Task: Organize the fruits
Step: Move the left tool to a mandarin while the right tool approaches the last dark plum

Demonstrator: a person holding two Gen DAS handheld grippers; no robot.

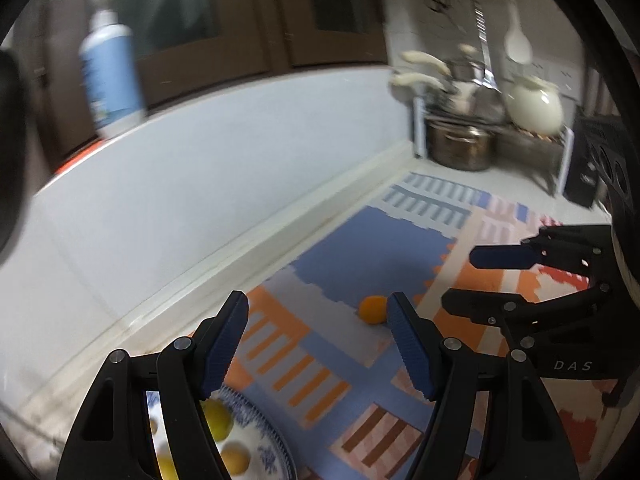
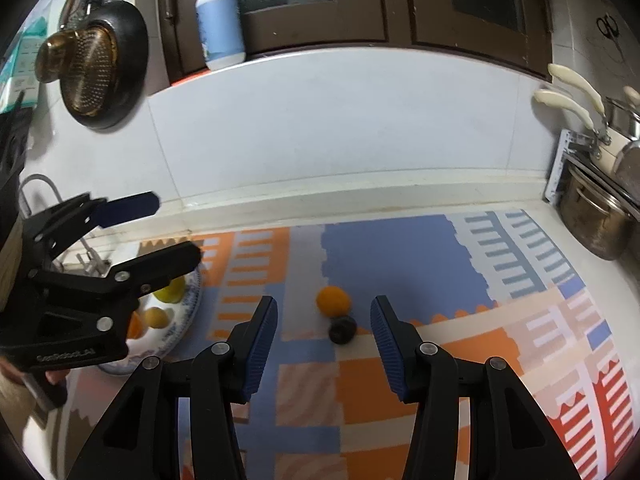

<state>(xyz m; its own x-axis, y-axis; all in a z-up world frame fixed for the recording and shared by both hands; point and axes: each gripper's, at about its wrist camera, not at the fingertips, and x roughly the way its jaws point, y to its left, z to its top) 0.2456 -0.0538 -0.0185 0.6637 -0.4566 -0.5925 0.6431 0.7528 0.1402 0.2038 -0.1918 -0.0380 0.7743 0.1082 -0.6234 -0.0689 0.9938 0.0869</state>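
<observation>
Well, several yellow and orange fruits already sit in the blue-patterned plate (image 2: 188, 312) by the counter's left end; an orange (image 2: 333, 301) and a dark fruit (image 2: 342, 330) remain mid-mat (image 2: 400, 252), touching. The left gripper (image 1: 318, 344) and right gripper (image 2: 324, 344) are both spread wide, empty.

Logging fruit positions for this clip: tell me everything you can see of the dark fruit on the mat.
The dark fruit is small, round and near black, with a dull skin, perhaps a plum. It lies on the patterned mat, against or very near the orange behind it. It sits ahead of the open right gripper, between the fingers, ungripped.
</observation>
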